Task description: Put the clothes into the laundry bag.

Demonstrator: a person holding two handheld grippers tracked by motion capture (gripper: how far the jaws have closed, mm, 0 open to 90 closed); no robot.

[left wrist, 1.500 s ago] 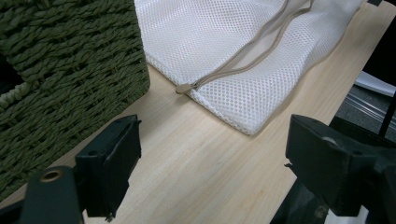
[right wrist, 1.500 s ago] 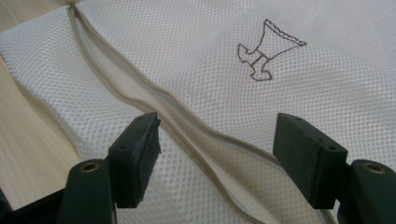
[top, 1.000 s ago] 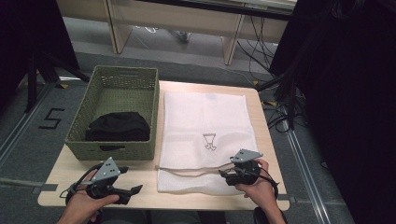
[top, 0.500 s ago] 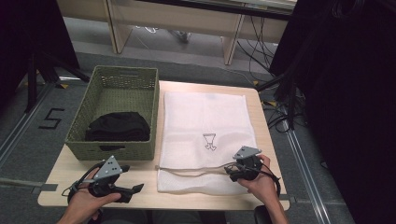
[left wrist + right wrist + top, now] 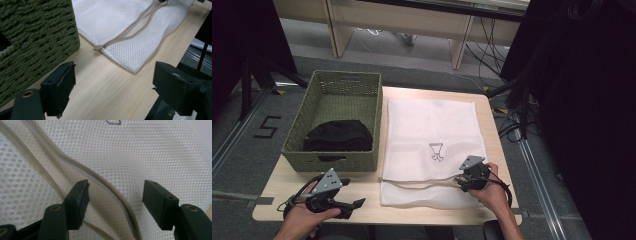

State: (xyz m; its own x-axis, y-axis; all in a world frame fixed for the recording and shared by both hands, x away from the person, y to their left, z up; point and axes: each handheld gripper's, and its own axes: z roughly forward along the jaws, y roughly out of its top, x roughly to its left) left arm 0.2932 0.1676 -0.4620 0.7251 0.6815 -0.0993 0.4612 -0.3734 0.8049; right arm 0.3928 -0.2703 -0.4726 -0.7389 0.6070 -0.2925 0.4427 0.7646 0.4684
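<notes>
The right gripper (image 5: 460, 181), fingers apart and just closing slightly, straddles the mesh bag's (image 5: 432, 125) opened zipper (image 5: 110, 187) at five o'clock, while the left gripper (image 5: 357, 204) rests open on the counter (image 5: 367, 187).

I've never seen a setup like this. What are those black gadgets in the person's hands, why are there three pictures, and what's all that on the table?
A person holds a hand-operated two-jaw gripper in each hand: the left gripper and the right gripper. One picture looks down from above the table; the other two come from cameras riding on each gripper, looking along its black jaws. On the table lie a white mesh laundry bag with a beige zipper partly open, and a green woven basket holding dark clothing. Nothing is held: the left jaws stand open over bare wood, and the right jaws, just closing a little, straddle the zipper edge without pinching it.
</notes>
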